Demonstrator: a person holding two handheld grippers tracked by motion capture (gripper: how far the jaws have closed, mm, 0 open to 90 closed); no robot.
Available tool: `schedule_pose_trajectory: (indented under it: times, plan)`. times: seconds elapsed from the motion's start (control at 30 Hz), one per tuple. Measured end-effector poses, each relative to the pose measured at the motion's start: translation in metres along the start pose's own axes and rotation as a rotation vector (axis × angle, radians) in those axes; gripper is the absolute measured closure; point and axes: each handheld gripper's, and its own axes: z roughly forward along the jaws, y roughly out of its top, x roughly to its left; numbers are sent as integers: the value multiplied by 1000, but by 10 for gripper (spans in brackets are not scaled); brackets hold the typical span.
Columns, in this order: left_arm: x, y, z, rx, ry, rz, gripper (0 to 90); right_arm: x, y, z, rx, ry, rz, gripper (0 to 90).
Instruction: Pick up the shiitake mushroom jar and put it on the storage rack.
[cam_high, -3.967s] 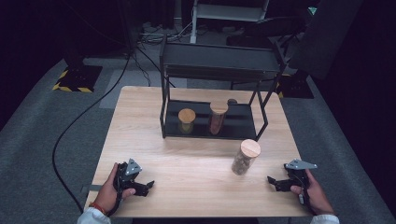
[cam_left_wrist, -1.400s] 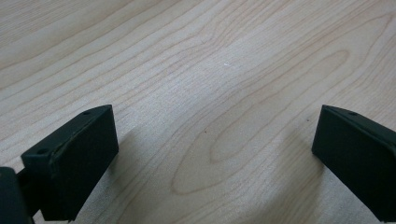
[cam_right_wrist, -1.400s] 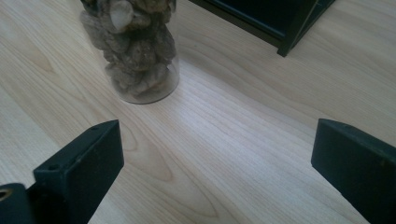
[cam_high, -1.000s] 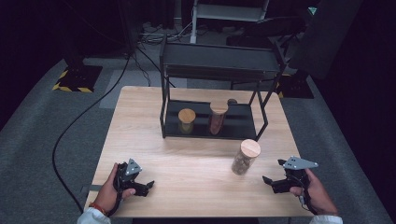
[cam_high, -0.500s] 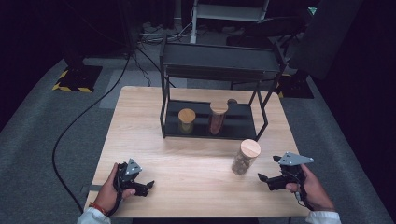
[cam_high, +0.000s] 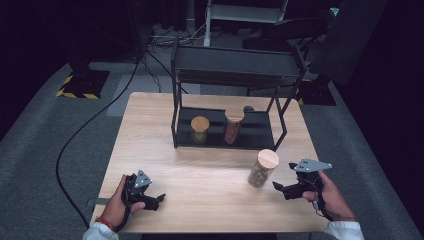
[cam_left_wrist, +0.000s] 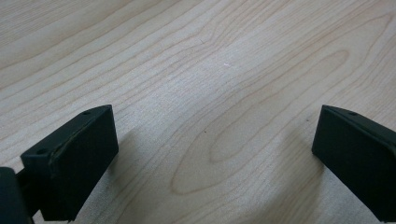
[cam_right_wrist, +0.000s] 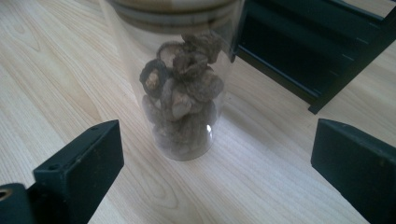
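A clear glass jar (cam_high: 262, 168) with a wooden lid stands on the table in front of the black rack; it holds dried brown pieces (cam_right_wrist: 182, 98). My right gripper (cam_high: 279, 187) is open just to the jar's right, jaws pointing at it, with the jar (cam_right_wrist: 180, 79) a short way ahead between them and untouched. My left gripper (cam_high: 159, 199) rests open near the table's front left, over bare wood (cam_left_wrist: 210, 93). Two more lidded jars, a short one (cam_high: 200, 129) and a taller one (cam_high: 233, 126), stand on the rack's lower shelf.
The black two-tier metal rack (cam_high: 231, 65) stands at the back middle of the wooden table (cam_high: 150, 145); its frame foot (cam_right_wrist: 322, 100) lies close behind the jar. A small dark object (cam_high: 248, 108) sits at the shelf's back. Cables run across the floor (cam_high: 85, 125) at left.
My right gripper has moved left and a little forward toward the free-standing jar. The left gripper and the jars have stayed in place.
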Motion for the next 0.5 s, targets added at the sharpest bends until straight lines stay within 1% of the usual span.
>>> schedule_pose_trajectory:
  times: [0.1, 0.3, 0.5]
  plan:
    - [0, 0, 0, 0, 0, 0, 0, 1, 4, 0, -2, -2, -11, 24]
    - [0, 0, 0, 0, 0, 0, 0, 1, 12, -1, -11, 9, -21, 24]
    - [0, 0, 0, 0, 0, 1, 0, 1, 20, 1, -9, 18, -20, 25]
